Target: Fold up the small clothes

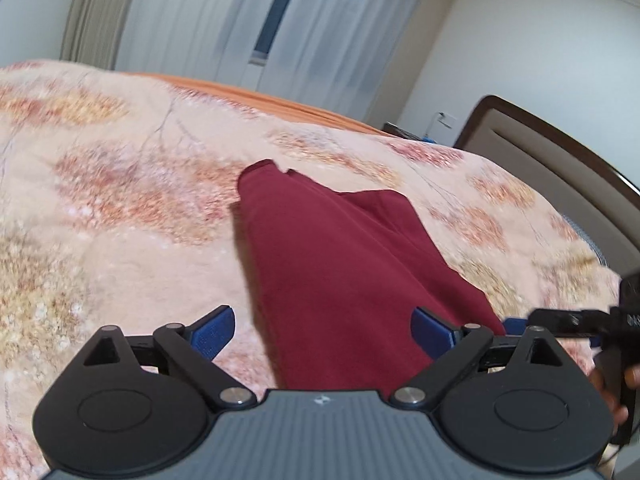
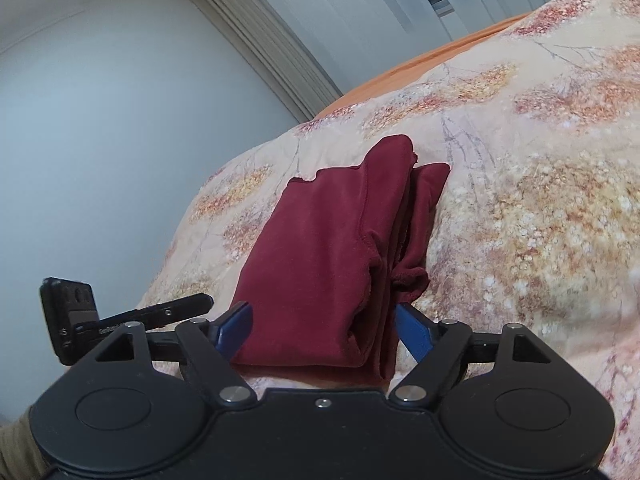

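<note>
Hovering low, tilted downward: left hand-held gripper point(image 1: 323, 334) spread wide | right hand-held gripper point(image 2: 325, 330) also wide, gripping nothing | folded maroon garment point(image 2: 340, 248) lying mid-frame on floral bedspread point(image 2: 520, 200).

one folded dark red garment point(image 2: 332, 256) lies on one floral bedspread point(image 2: 520, 184). two grippers are in view, the left gripper point(image 1: 323, 334) and the right gripper point(image 2: 325, 330), each with two blue fingers point(image 2: 236, 330).
</note>
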Demonstrator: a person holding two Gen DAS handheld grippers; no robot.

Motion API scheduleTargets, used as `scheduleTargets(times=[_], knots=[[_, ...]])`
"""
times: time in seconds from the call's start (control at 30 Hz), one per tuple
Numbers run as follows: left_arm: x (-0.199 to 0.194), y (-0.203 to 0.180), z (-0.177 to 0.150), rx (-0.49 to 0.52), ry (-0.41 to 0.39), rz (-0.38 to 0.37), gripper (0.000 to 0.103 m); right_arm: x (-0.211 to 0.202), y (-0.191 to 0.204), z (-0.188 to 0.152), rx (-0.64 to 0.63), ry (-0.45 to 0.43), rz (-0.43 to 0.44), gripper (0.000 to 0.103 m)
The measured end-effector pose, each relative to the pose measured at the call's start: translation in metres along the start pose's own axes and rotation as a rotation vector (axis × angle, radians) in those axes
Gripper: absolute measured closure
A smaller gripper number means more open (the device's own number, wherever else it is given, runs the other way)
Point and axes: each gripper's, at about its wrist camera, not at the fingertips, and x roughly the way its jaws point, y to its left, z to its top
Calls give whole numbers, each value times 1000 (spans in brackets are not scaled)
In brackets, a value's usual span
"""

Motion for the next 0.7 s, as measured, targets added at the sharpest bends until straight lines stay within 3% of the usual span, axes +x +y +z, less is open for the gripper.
scheduleTargets(times=[0.33,0.5,0.7], knots=[[31,17,1,-48,57,-3,4,7,-15,11,98,-52,-7,22],[48,21,6,-71,67,-49,4,31,-37,32,202,-86,-20,21],[69,34,15,-175,81,-142,4,73,-58,46,197,-30,-68,22]])
